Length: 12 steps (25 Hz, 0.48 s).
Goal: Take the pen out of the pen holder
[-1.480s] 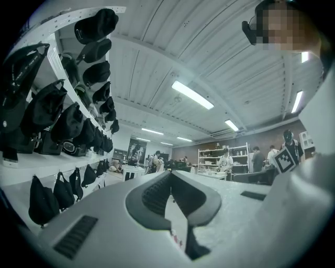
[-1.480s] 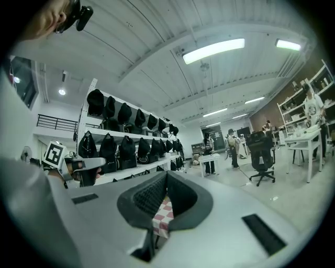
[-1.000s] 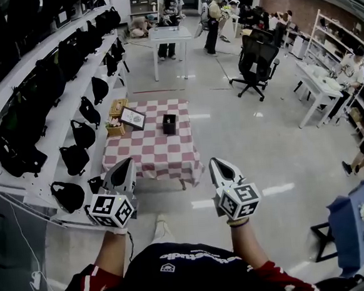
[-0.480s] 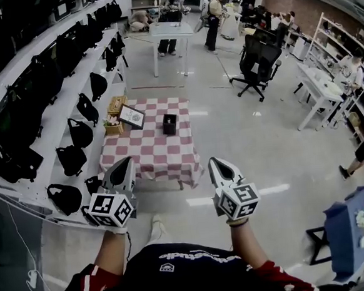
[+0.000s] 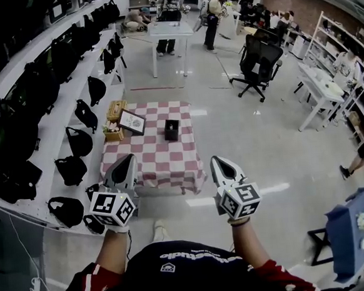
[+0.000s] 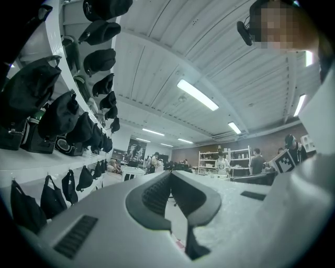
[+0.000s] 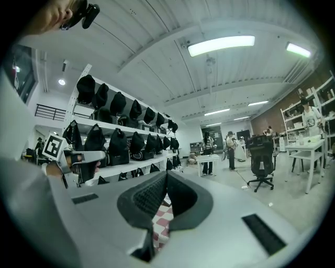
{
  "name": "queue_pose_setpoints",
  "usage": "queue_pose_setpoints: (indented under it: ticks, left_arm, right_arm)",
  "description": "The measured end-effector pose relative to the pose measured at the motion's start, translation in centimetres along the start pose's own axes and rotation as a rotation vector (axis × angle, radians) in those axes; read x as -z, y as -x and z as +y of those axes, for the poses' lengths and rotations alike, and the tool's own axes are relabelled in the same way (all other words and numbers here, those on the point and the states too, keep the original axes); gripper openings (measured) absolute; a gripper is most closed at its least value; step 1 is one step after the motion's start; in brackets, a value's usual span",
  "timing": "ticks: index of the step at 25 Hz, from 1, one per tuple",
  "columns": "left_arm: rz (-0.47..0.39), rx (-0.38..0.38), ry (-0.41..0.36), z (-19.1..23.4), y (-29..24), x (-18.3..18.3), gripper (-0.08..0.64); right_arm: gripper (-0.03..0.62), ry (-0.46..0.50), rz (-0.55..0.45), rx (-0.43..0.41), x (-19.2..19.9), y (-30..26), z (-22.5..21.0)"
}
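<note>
- Left gripper (image 5: pixel 128 160) is pointing level, at 11 o'clock from the person's chest, and its jaws are lying pressed together with nothing between them.
- Right gripper (image 5: pixel 216 160) is pointing the same way at 1 o'clock. Its jaws are also meeting at the tips and are holding nothing.
- Both grippers are hanging in the air, well apart from each other, and each one is carrying a cube with square markers (image 5: pixel 113 208) at its back end.
- Between the two grippers and just ahead of them, at 12 o'clock, a low table with a red and white checkered cloth (image 5: pixel 152 160) is standing on the grey floor.
- A black pen holder (image 5: pixel 171 129) is standing upright on the far half of this cloth, well apart from both grippers. The pen inside it is too small to make out.
- At 9 o'clock from the pen holder, a framed picture (image 5: pixel 132 120) is leaning on the cloth, and a wicker box (image 5: pixel 117 107) is sitting just behind the frame.
- From 8 to 11 o'clock, white shelves (image 5: pixel 55 123) are running along the wall with black bags (image 5: pixel 79 140) hanging from them.
- At 1 o'clock, far away, a black office chair (image 5: pixel 260 57) is standing, and at 12 o'clock a white table (image 5: pixel 170 31) is standing with people near it.
</note>
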<state>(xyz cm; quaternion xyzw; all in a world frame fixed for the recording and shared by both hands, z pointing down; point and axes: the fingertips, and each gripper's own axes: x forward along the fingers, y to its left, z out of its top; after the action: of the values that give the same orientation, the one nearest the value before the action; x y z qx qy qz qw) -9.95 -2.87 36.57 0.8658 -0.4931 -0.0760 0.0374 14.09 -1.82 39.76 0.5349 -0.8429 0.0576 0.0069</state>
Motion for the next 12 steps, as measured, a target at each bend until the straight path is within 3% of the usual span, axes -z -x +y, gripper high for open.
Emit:
queue_pose_setpoints:
  ticks: [12]
  left_arm:
    - [0.017, 0.031, -0.009, 4.7, -6.0, 0.0, 0.006]
  right_arm:
    - [0.003, 0.014, 0.005, 0.027, -0.8, -6.9, -1.3]
